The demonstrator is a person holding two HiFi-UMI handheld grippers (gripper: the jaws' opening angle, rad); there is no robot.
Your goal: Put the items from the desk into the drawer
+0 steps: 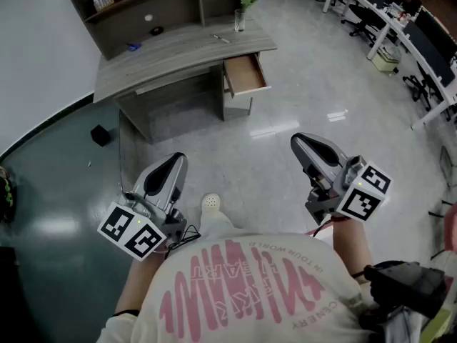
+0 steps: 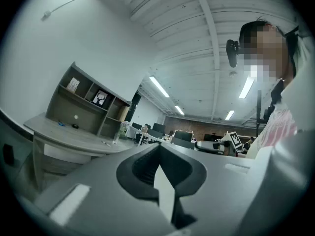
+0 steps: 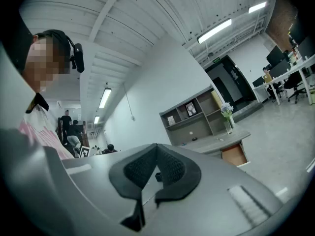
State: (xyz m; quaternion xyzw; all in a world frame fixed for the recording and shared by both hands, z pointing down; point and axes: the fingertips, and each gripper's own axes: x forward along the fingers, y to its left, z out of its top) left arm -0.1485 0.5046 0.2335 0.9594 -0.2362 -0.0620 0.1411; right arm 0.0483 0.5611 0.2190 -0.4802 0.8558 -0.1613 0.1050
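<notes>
Only head and right gripper views show the drawer (image 1: 245, 75) standing open.

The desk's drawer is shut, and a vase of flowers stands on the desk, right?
Not quite. The drawer is pulled open, not shut, as the head view shows. The vase of flowers does stand on the desk.

Grey desk (image 1: 178, 52), tan-lined drawer (image 1: 245, 74), grey left gripper (image 1: 178, 158) and right gripper (image 1: 300, 142) bearing black-and-white square markers (image 1: 364, 191), white shirt (image 1: 243, 291) printed pink.
</notes>
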